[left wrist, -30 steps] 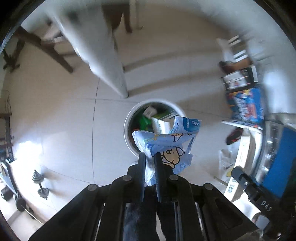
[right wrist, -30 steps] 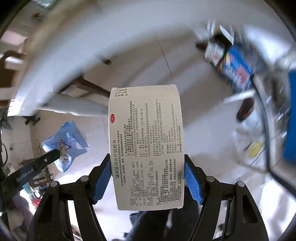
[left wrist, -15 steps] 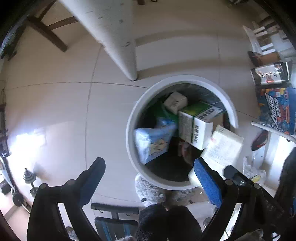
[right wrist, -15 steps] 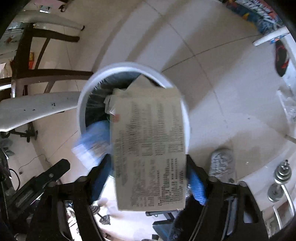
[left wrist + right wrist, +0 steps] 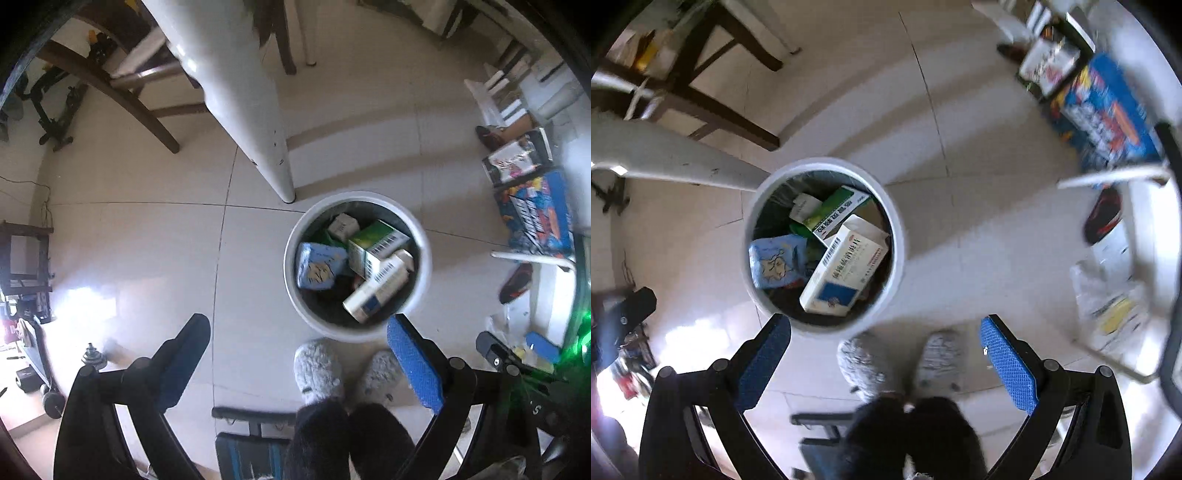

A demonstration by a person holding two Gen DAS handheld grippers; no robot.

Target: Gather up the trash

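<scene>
Trash bin | blue wrapper and white box just dropped inside | left gripper, right gripper both spread, empty | free for more trash

Bin: white round plastic trash bin, dark liner inside.
Pouch: pale blue crinkled packet with cartoon line drawing.
Boxes: white cardboard medicine box with blue panel; green-and-white carton at its 11 o'clock.
Tongs: black left tongs and right tongs, blue textured pads.
Floor: cream glossy tiled floor.
Slippers: grey fuzzy slippers.
</scene>
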